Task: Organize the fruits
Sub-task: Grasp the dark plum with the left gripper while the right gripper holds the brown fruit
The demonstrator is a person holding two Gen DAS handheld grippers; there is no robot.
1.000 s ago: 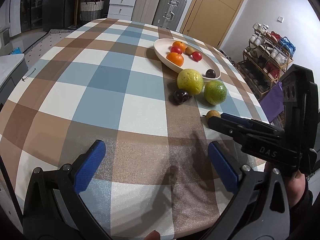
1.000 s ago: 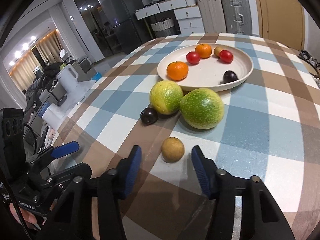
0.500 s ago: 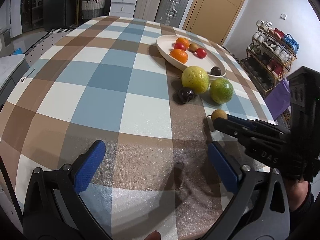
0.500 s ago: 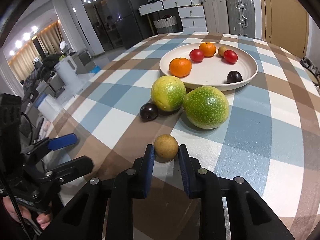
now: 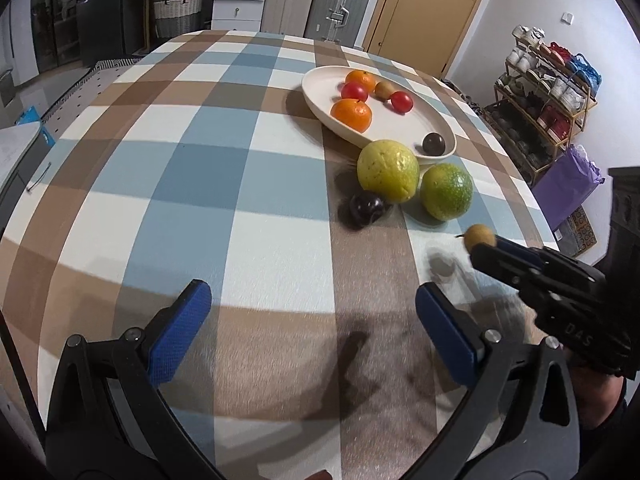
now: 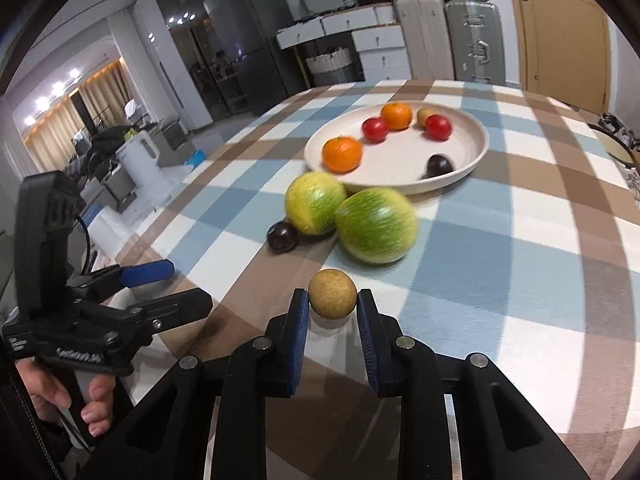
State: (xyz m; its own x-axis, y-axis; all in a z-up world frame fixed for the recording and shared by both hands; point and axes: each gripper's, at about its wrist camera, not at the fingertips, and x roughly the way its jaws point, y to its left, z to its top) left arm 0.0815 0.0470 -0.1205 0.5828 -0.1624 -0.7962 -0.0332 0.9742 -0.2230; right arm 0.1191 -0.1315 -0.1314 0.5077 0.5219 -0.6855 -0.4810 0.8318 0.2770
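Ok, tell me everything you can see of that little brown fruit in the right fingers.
The little brown fruit is round, tan and matte, with a finely speckled, rough-looking skin; a thin stem shows in the left wrist view. It is pinched between the blue pads of the right gripper, one on each side. A shadow beneath suggests it sits just above the checked tablecloth, short of the large green fruit.

- Right hand-held gripper [image 5: 486,246], black body, seen from the left wrist view: raised lettering "DAS" on its side, near the handle.
- Left hand-held gripper [image 6: 166,288], black body, seen from the right wrist view: a line of small lettering on its lower bar, too small and blurred to read.
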